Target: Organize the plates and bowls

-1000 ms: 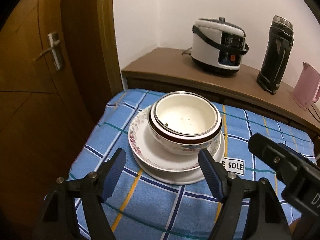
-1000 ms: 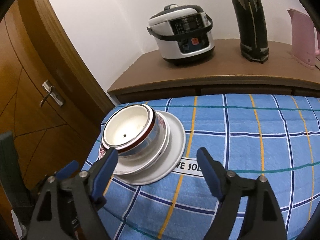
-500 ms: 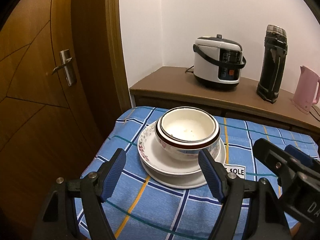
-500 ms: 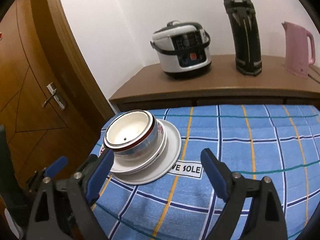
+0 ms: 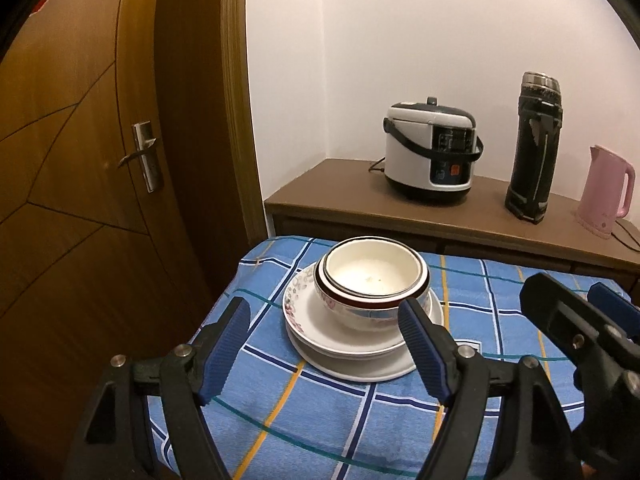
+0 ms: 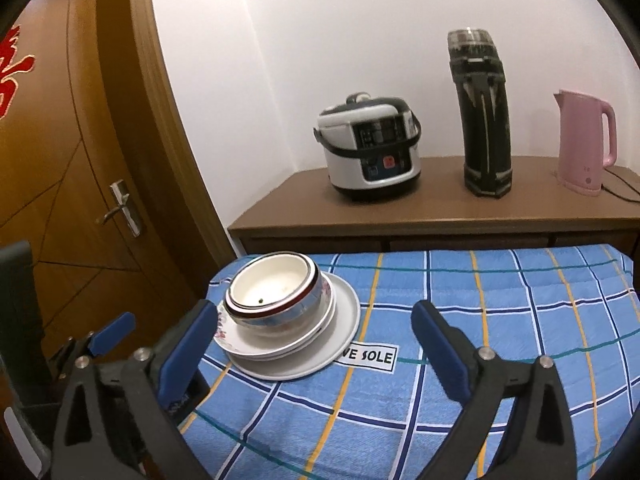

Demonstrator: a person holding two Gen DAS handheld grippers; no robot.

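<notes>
Nested white bowls (image 5: 374, 280) with dark red rims sit on stacked white plates (image 5: 360, 360) on the blue checked tablecloth (image 5: 320, 420). The stack also shows in the right wrist view, bowls (image 6: 274, 292) on plates (image 6: 320, 344). My left gripper (image 5: 324, 348) is open and empty, held back from the stack on its near side. My right gripper (image 6: 316, 348) is open and empty, to the right of the stack and back from it. The right gripper also shows in the left wrist view (image 5: 580, 332).
A wooden sideboard (image 6: 440, 208) behind the table carries a rice cooker (image 6: 370, 156), a black flask (image 6: 482, 116) and a pink kettle (image 6: 584, 144). A wooden door (image 5: 80, 160) stands to the left. The table's left edge is close to the plates.
Both grippers have drawn back and risen away from the stack, so it looks smaller and lower. Both stay open. The bowls and plates have not moved.
</notes>
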